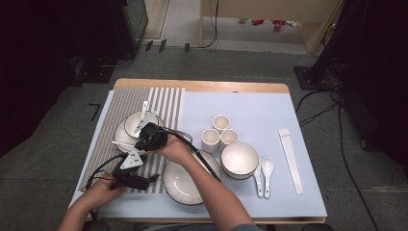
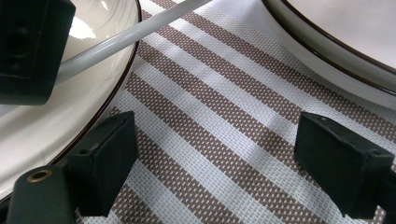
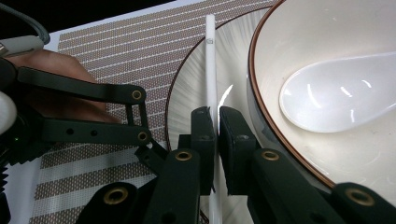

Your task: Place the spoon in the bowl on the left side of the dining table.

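1. Left hand [image 1: 98, 191]: it rests at the near left corner of the striped placemat [image 1: 126, 103], forearm coming in from the near edge. The left gripper [image 1: 131, 179] lies low and roughly level, pointing toward the left plate [image 1: 121, 131]. In the left gripper view its jaws stand wide apart with bare mat between them; it is released and grasps nothing.

2. Task item: a white chopstick [image 3: 211, 70] lies across the left plate, just beside the bowl [image 3: 299, 28] that sits on that plate. A white spoon [image 3: 336, 93] rests inside the bowl.

3. Right gripper [image 3: 216, 128]: the jaws are clenched on the chopstick, pads pressing it from both sides partway along its length. In the high view the right gripper [image 1: 151, 137] sits over the near rim of the left plate.

4. Right arm: the forearm reaches from the near edge leftward, passing over the rim of the near centre plate [image 1: 180, 192], wrist angled down toward the left plate.

5. Step in hand, as judged: placing or adjusting the chopstick at the left setting.

6. Next move, as judged: it calls for a steady hold on a thin, smooth stick and clearance from the bowl rim; a tilt could let it slip or knock the bowl.
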A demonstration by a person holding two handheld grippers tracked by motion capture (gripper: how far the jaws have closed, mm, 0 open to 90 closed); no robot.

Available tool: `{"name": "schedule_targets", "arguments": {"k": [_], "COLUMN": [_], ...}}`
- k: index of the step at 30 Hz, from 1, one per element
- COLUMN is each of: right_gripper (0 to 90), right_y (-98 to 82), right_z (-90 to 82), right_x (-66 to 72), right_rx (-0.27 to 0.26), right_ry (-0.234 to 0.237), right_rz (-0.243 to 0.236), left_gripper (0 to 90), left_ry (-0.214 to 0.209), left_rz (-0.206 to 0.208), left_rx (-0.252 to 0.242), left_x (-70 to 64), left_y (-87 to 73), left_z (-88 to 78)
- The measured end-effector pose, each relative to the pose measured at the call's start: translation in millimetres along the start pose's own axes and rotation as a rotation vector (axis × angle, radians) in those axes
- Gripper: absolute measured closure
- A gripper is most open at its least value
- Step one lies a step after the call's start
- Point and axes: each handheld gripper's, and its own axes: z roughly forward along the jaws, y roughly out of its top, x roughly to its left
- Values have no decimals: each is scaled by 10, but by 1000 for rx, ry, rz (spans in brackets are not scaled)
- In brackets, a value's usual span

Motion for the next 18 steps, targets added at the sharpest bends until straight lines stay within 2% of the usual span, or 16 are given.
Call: {"name": "schedule_targets", "arguments": {"k": [9, 18], "right_gripper": [825, 826], "right_y": [-7, -3], "right_z": [-18, -102], "right_x": [-17, 19], "right_rx": [-7, -8], "right_ry": [12, 13], "right_rz": [21, 17], "left_gripper": [137, 138], "left_ry": [0, 0], "left_rz": [0, 1], "left_rx": [0, 0], "left_x": [0, 0], "left_y": [0, 0], "left_z": [0, 0]}}
